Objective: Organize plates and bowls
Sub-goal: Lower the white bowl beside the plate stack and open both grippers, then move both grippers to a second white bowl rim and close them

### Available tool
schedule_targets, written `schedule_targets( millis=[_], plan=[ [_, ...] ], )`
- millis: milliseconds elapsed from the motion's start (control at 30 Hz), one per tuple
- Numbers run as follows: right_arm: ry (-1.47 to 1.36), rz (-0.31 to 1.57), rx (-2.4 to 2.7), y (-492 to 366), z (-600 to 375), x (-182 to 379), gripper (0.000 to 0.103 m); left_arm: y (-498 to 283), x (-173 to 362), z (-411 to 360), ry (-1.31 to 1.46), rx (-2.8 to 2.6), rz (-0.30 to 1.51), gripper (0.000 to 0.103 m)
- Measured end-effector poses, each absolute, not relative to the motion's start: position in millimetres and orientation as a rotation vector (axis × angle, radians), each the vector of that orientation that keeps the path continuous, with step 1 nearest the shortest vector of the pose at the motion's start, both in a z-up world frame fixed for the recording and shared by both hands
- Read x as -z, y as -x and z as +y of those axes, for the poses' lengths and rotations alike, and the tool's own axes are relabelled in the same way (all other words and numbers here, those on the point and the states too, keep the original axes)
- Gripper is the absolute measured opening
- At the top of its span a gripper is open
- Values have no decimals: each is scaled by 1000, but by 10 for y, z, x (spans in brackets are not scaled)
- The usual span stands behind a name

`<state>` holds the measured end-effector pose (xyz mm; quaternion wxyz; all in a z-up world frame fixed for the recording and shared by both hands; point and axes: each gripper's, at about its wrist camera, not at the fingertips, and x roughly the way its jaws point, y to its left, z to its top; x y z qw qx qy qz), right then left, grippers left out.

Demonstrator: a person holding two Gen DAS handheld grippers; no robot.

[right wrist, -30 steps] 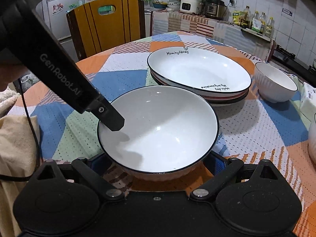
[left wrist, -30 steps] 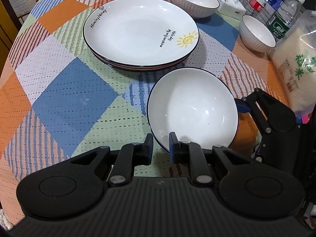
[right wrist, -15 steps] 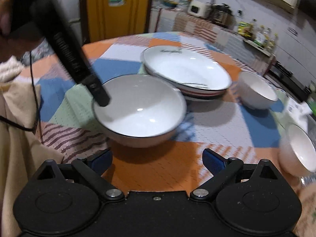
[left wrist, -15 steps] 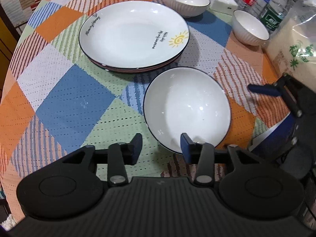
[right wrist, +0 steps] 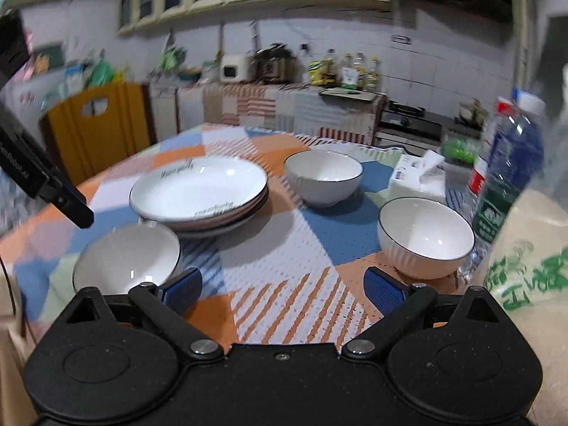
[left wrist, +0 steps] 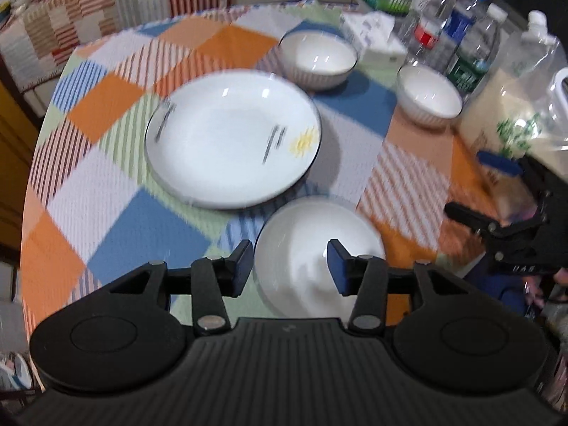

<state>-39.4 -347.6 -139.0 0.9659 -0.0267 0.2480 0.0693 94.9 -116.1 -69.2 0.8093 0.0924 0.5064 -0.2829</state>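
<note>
Tablecloth [left wrist: 117,238] – bowl [left wrist: 312,248] below left hand-held gripper [left wrist: 290,266] (jaws opening, empty).

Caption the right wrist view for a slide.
Open right gripper above the patchwork tablecloth, three white bowls around a plate stack.

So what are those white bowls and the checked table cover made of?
The bowls look like glazed ceramic: glossy white with bright highlights, thin dark rims and ribbed outsides. The table cover looks like soft perforated plastic or woven matting, judging by its regular dot pattern; which one is unclear.
</note>
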Motion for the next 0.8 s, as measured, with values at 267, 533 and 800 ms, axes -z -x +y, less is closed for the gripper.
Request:
schedule_targets(
  millis=[267, 533, 800],
  plan=[
    [93, 435, -53, 213, -3456, 1461, 100, -1154, 421, -1437, -128, 633, 991, 52],
    [-41, 443, 99, -166, -3494, 1631, 100, -1307, 532, -2025, -62, 721, 954, 57],
    [-187, 459, 320, -549, -3608, 1821, 100, -1598, 844, -2649, -54, 779, 951, 57]
  ],
)
